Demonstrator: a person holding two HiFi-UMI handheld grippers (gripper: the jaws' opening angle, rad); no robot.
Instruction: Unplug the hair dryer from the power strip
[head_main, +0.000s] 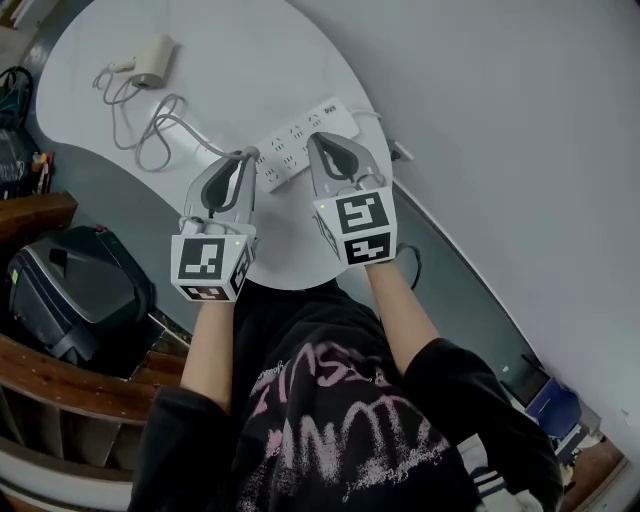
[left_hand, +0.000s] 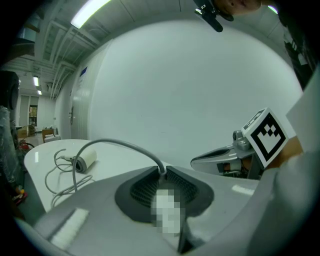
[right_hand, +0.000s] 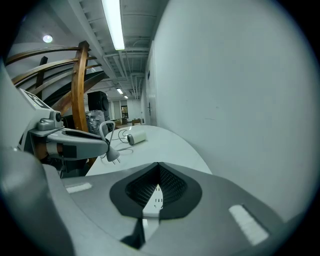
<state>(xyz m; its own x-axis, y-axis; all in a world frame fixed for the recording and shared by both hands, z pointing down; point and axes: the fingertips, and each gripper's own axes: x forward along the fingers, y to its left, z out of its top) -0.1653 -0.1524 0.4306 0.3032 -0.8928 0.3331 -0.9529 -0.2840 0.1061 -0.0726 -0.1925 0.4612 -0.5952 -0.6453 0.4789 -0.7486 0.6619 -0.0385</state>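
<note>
The white hair dryer (head_main: 151, 60) lies at the table's far left, its grey cord (head_main: 160, 130) looping toward me. My left gripper (head_main: 247, 156) is shut on the cord's plug. In the right gripper view the plug (right_hand: 113, 156) hangs under the left jaws with bare prongs, out of the strip. The cord (left_hand: 115, 145) leaves the shut left gripper (left_hand: 162, 172) and runs back to the dryer (left_hand: 85, 161). The white power strip (head_main: 295, 145) lies just right of it. My right gripper (head_main: 318, 138) is shut, its tip on or just over the strip (right_hand: 154, 201).
The white round table (head_main: 220, 60) ends close to a grey wall (head_main: 520, 120) on the right. A black case (head_main: 70, 290) and wooden railing (head_main: 60, 385) stand on the floor at left. The strip's own cable (head_main: 375, 118) runs off toward the wall.
</note>
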